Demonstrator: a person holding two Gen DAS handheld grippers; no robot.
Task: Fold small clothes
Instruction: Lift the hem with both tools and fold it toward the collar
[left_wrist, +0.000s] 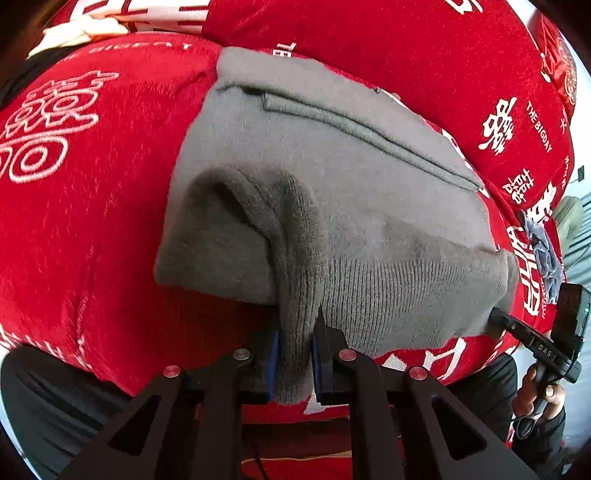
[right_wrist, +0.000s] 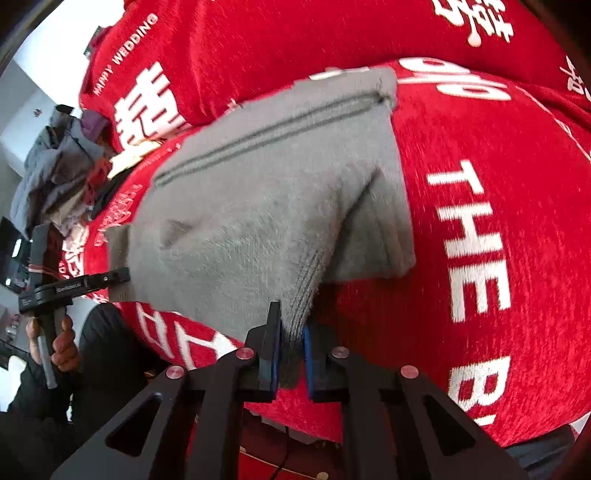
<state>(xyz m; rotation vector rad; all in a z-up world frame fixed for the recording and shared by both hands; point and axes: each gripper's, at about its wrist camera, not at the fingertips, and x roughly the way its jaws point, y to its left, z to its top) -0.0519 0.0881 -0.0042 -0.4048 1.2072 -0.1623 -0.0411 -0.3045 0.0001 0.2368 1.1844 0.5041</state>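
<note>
Grey knitted garment (left_wrist: 332, 192), soft and thick, lay on red plush cover with white lettering (left_wrist: 85, 229), partly folded.

Left gripper (left_wrist: 293, 354) pinched narrow on near ribbed hem, cloth bunched between blue pads. Right gripper (right_wrist: 291, 354) likewise clamped on the other near corner of the same knit (right_wrist: 266, 206). From each wrist view, the opposite gripper seen touching the garment's side edge.

Judged light, limp, stretchy; not slippery on plush, likely to drag and bunch rather than slide. Best held at ribbed hem corners, where layers are firm.

Far edge with seam line rested flat near fold in the cover. Red cover open to left and right. Pile of mixed clothes (right_wrist: 59, 166) well apart at scene edge.
</note>
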